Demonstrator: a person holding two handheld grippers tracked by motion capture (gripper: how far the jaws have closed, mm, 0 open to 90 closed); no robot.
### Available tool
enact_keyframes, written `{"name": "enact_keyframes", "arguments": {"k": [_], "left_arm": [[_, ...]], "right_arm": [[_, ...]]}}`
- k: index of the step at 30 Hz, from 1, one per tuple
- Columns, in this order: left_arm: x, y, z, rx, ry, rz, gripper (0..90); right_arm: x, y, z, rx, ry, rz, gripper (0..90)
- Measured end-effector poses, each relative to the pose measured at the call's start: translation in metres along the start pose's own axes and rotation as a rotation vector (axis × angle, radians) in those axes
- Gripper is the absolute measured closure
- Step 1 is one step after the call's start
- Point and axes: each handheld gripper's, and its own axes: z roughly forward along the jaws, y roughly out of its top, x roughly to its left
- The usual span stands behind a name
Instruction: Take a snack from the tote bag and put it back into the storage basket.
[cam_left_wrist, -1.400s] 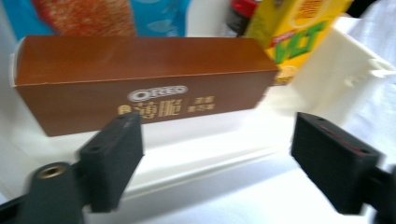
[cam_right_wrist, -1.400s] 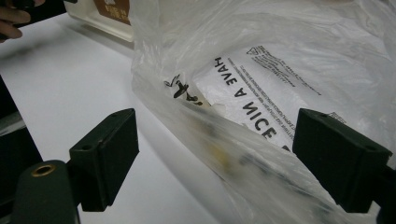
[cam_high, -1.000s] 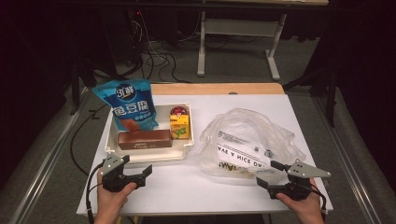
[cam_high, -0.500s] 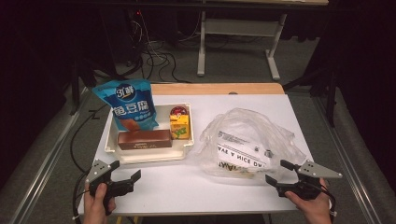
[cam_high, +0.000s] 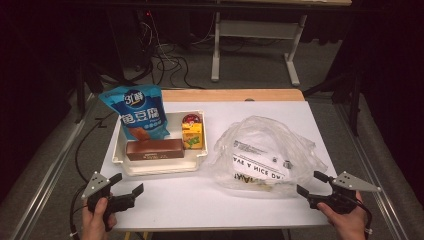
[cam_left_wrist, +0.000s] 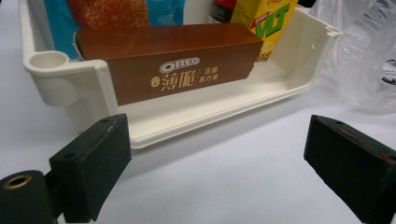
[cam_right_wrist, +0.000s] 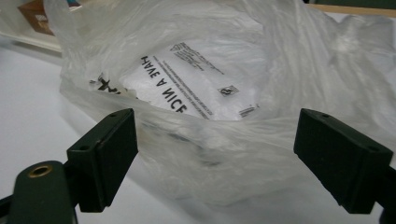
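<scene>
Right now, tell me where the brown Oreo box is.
In the high view, the brown Oreo box lies in the cream tray at the table's left, along its near wall, with the blue snack bag behind it and the yellow drink carton at its right end.

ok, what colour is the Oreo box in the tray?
Brown, with white lettering. The Oreo box shows best in the left gripper view, lying in the cream tray.

The left gripper (cam_high: 127, 184) and right gripper (cam_high: 311, 183) are black, each topped by a grey three-cornered plate and trailing a black cable. Their jaws are blocky black pads with small screw holes; a brass-ringed hole sits at each gripper view's lower left.
</scene>
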Motion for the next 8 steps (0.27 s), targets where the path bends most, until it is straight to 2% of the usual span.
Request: {"name": "enact_keyframes", "arguments": {"k": [4, 8], "left_arm": [[0.001, -0.0006, 0.0005, 0.008, 0.006, -0.004, 8.3], [0.0009, -0.0026, 0.004, 0.04, 0.025, 0.008, 8.4]], "right_arm": [[-0.0068, -0.0023, -0.0043, -0.012, -0.01, 0.022, 13.7], [-0.0065, -0.0011, -0.0065, -0.031, -0.009, 0.018, 13.7]]}}
